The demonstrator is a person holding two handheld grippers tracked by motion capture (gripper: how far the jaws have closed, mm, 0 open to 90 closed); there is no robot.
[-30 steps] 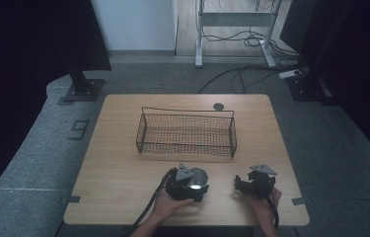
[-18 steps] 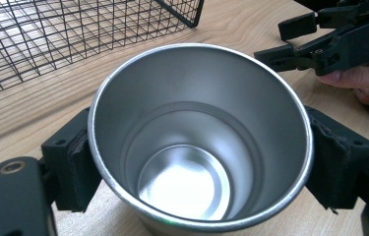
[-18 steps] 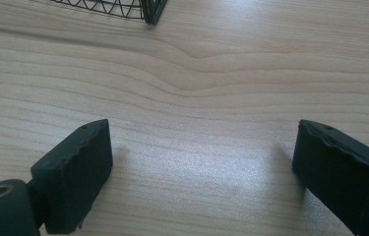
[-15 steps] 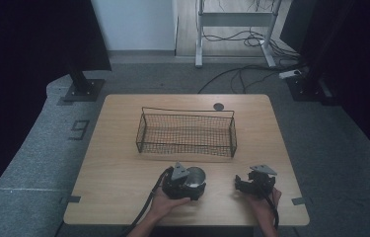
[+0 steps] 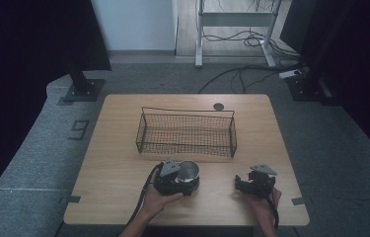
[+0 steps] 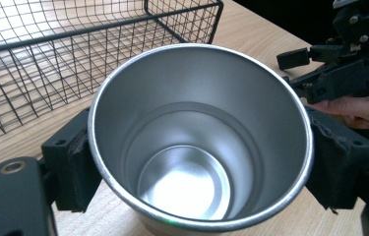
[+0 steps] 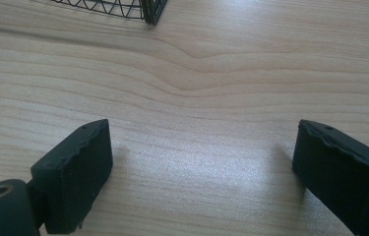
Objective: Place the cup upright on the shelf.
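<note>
The cup [image 6: 199, 142] is clamped between the left gripper [image 5: 172, 178] pads, just before the basket [image 5: 186, 132], slightly nearer it than previously. The right gripper [image 7: 211, 172] is held open, empty.

We count one steel cup [image 6: 199, 142], one black wire basket [image 5: 186, 132] and one wooden table [image 5: 118, 163]. We see two handheld grippers, the left gripper [image 5: 172, 178] and the right gripper [image 5: 252, 181], each with two black jaws, and two hands holding them. On the table's far edge we count one round dark cable port [image 5: 218, 106].
</note>
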